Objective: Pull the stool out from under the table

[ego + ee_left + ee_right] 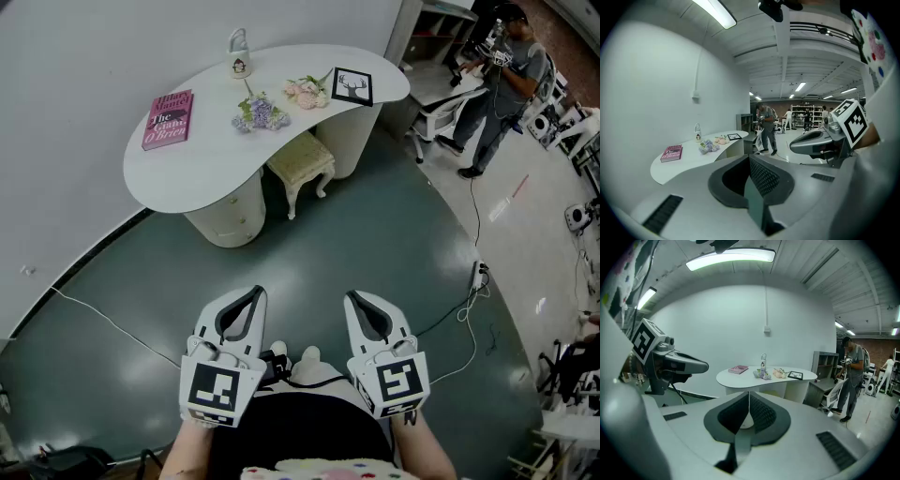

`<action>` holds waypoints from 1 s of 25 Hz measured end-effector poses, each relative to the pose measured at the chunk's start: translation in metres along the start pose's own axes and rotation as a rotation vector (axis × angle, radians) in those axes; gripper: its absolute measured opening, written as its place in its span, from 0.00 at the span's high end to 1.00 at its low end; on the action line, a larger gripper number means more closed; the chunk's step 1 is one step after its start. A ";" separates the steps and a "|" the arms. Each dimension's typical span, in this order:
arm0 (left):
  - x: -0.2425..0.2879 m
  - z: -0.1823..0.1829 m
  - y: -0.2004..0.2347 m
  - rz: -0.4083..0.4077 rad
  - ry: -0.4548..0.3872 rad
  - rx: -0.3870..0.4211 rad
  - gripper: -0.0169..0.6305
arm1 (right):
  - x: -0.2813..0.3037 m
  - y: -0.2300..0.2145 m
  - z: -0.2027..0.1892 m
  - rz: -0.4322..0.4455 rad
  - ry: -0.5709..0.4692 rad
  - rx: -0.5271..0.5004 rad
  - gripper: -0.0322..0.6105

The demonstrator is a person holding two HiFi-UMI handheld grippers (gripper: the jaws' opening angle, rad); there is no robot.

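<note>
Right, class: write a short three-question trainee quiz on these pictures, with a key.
1. True or false: the stool stands partly under the table.
2. In the head view, which lies nearest the table's left end? A book; B frame; C flowers.
3. Fill in: the left claw and right claw are both ___.
Key: 1 true; 2 A; 3 shut.

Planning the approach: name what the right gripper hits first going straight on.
Way looks free past the right gripper; its line probably ends at the white table, near the stool. Depth unclear.
</note>
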State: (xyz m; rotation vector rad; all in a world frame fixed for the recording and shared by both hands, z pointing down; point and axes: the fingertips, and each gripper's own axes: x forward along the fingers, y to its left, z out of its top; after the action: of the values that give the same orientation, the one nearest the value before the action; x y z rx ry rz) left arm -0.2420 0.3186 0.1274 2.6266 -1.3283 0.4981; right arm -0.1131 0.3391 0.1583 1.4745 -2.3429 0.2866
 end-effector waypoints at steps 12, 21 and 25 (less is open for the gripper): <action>0.002 -0.001 -0.004 -0.001 0.001 0.010 0.95 | -0.001 -0.002 -0.001 0.002 -0.003 -0.002 0.89; 0.007 0.000 -0.013 -0.007 -0.004 0.014 0.95 | -0.002 -0.011 -0.004 0.001 -0.018 0.084 0.89; 0.008 0.000 -0.020 -0.001 -0.010 0.016 0.95 | -0.006 -0.016 -0.008 0.002 -0.017 0.083 0.89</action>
State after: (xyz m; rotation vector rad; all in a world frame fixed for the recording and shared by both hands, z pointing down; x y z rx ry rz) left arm -0.2221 0.3245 0.1307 2.6460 -1.3310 0.4988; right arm -0.0947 0.3396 0.1628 1.5182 -2.3721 0.3771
